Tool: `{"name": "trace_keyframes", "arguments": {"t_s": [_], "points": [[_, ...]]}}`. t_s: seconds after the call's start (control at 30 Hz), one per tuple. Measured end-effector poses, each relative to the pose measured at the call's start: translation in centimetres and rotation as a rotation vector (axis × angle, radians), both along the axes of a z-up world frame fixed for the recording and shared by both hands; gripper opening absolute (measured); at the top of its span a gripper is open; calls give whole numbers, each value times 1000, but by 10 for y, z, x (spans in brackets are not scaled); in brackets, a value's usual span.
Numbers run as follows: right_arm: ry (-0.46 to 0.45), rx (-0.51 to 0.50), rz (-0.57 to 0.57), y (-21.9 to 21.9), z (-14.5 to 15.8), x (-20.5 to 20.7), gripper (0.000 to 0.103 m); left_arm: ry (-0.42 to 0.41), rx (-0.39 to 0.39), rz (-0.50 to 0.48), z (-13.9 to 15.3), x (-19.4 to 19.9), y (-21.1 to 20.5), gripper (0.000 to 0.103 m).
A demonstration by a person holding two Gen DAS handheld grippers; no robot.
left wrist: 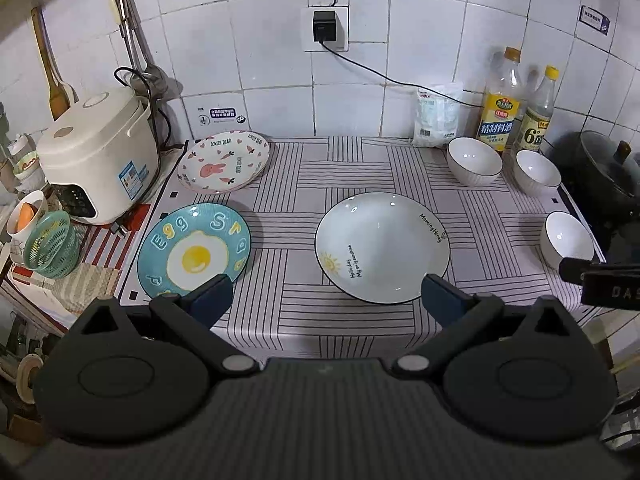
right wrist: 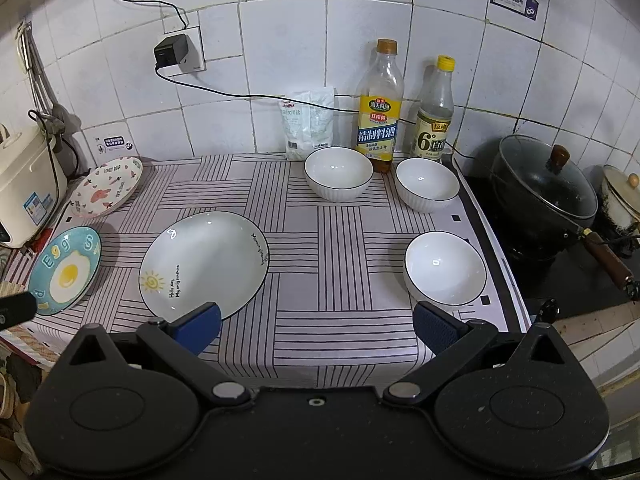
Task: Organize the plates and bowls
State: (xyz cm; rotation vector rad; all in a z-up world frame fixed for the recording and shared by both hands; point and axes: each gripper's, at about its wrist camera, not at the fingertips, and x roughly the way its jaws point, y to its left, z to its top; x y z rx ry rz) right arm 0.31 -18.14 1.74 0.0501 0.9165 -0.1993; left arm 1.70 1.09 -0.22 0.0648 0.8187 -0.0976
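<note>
- L gripper (left wrist: 326, 294): jaws wide, empty. Egg plate (left wrist: 194, 250) just ahead-left, by L finger; sun plate (left wrist: 382, 246) just ahead-right.
- R gripper (right wrist: 316, 326): wide, empty. Nearest bowl (right wrist: 445, 268) ahead-right, by R finger; other 2 bowls farther back.
- Judgement: L takes plates, R bowls.

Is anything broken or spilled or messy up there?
Nothing looks broken or spilled. The three white bowls stand upright and apart. The only odd bit: the bunny plate seems to sit on another plate, slightly off-centre, and it hangs over the edge of the striped mat.
</note>
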Motion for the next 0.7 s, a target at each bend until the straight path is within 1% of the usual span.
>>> {"name": "trace_keyframes", "arguments": {"t_s": [0.1,0.33,0.4,0.57,0.7], "points": [[8,-21,-1,2,-2,1,103,8,-1,0,-2,2,0,102],[15,-31,-2,6,-1,6,103,32,-13,6,-8,7,4,102],[16,-31,-1,7,0,7,103,37,-4,20,-8,9,5,102],[9,-19,11,9,-2,8,103,39,11,36,-8,12,7,102],[-3,3,35,12,-3,11,103,49,4,30,-9,17,8,102]]}}
